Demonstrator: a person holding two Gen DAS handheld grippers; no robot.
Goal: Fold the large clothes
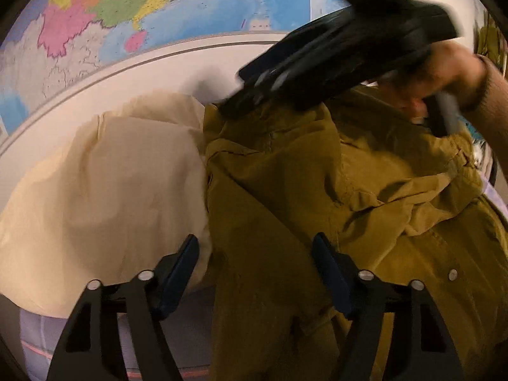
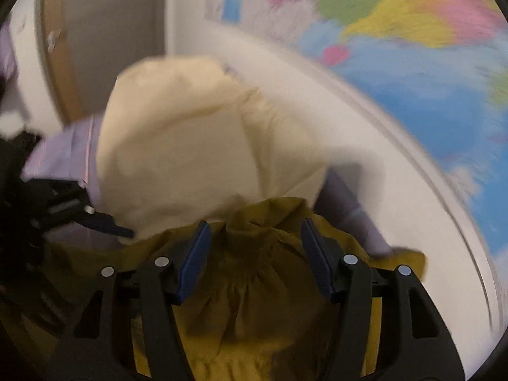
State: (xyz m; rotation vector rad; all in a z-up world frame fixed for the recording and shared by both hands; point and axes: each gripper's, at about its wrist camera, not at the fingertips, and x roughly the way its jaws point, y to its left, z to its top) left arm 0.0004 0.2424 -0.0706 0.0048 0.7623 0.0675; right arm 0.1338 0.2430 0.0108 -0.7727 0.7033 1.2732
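An olive-green jacket (image 1: 317, 197) with a snap button lies crumpled, partly over a cream garment (image 1: 104, 184). My left gripper (image 1: 255, 254) is open, its fingers either side of the jacket's left edge. My right gripper shows blurred in the left wrist view (image 1: 241, 101), at the jacket's top edge, held by a hand (image 1: 444, 73). In the right wrist view my right gripper (image 2: 255, 238) is open, with bunched olive jacket fabric (image 2: 254, 285) between its fingers and the cream garment (image 2: 190, 146) beyond. The left gripper's fingertip (image 2: 108, 227) shows at the left.
A colourful map (image 1: 143, 9) hangs on the wall behind, above a white band (image 1: 165, 66). Lilac striped bedding (image 2: 63, 155) lies under the clothes. A wooden door frame (image 2: 57, 47) stands at the far left in the right wrist view.
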